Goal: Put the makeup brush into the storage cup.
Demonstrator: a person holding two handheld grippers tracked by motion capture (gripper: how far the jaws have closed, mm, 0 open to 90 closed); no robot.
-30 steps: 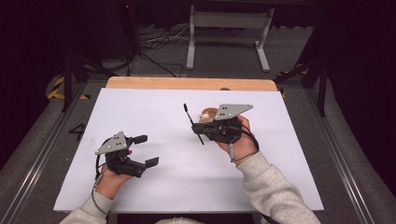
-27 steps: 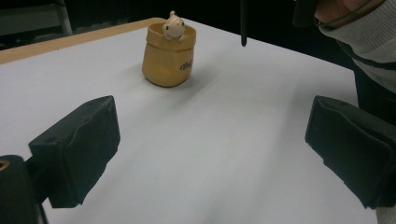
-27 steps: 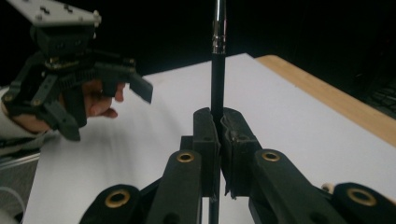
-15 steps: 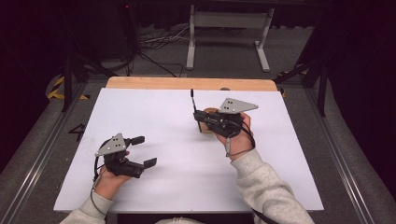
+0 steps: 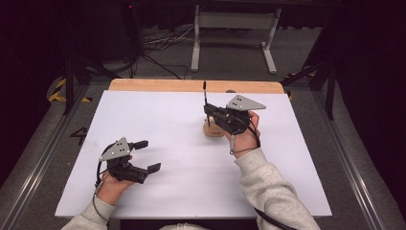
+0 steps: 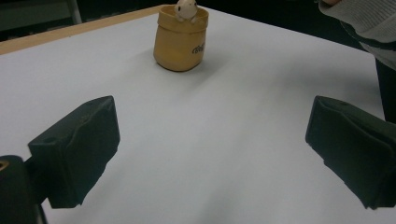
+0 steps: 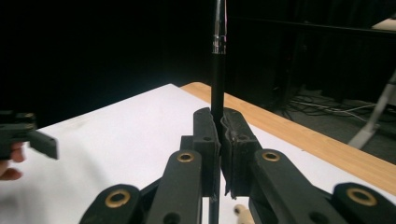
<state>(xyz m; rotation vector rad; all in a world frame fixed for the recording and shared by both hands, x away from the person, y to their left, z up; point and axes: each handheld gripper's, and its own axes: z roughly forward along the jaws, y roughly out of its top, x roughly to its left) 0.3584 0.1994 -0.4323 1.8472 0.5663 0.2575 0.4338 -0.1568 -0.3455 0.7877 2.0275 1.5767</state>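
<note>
My right tongs [image 5: 207,111] clamp a black pen; my left tongs [image 5: 147,155] stand wide apart, holding nothing.

The pen [image 7: 217,74] stands upright between the right pads, its tip rising above them, directly over the small tan pot [image 6: 180,39] on the white tabletop [image 5: 158,120]. My left tongs hover low near the tabletop's front left, well apart from the pot.

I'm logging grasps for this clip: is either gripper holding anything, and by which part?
The right gripper is shut on a thin black pen, upright, clamped partway along its shaft. The left gripper is open and holds nothing.
</note>
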